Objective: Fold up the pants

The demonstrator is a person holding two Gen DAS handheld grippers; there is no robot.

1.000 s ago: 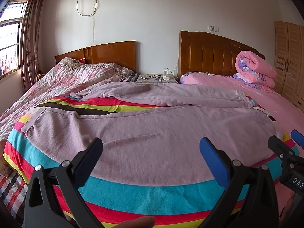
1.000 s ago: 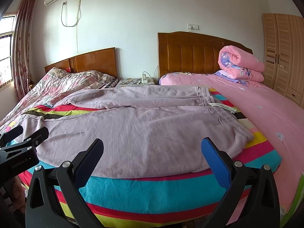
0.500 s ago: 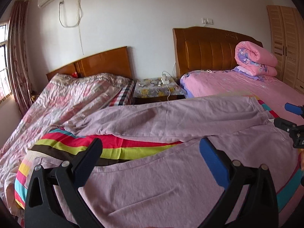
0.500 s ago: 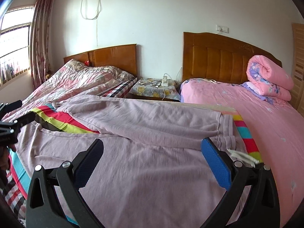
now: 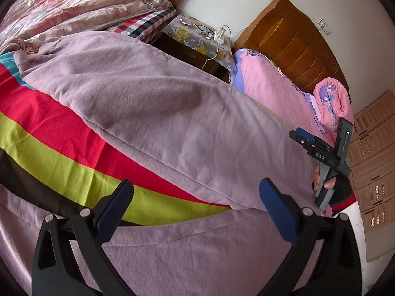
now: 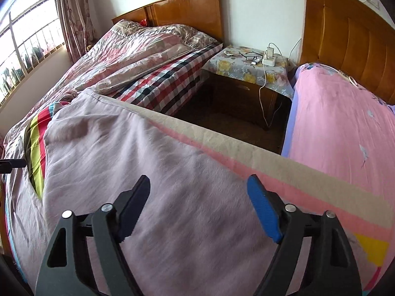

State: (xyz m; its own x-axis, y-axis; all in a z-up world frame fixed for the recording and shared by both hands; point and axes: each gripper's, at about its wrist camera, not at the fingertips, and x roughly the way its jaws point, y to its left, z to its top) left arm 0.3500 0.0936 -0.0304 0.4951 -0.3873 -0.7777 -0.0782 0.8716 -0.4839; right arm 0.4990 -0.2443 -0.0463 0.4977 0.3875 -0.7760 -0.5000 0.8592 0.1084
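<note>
Lilac pants [image 5: 160, 103] lie spread flat on a striped blanket [image 5: 49, 153], one leg far, the other near under my left gripper. My left gripper [image 5: 195, 202] is open and empty, hovering over the gap between the two legs. My right gripper [image 6: 198, 197] is open and empty, low over the far leg of the pants [image 6: 148, 172] near the blanket's beige edge [image 6: 246, 148]. The right gripper also shows in the left wrist view [image 5: 303, 135], held in a gloved hand at the right.
A nightstand [image 6: 249, 71] with glasses and a charger stands between two beds. A floral quilt [image 6: 138, 46] covers the left bed, a pink sheet [image 6: 345, 123] the right one, with a rolled pink duvet [image 5: 333, 98]. A wardrobe [image 5: 375, 162] is at the right.
Both grippers have moved forward and tilted down over the pants. The right gripper has gone toward the far leg at the blanket's far edge. Both stay open.
</note>
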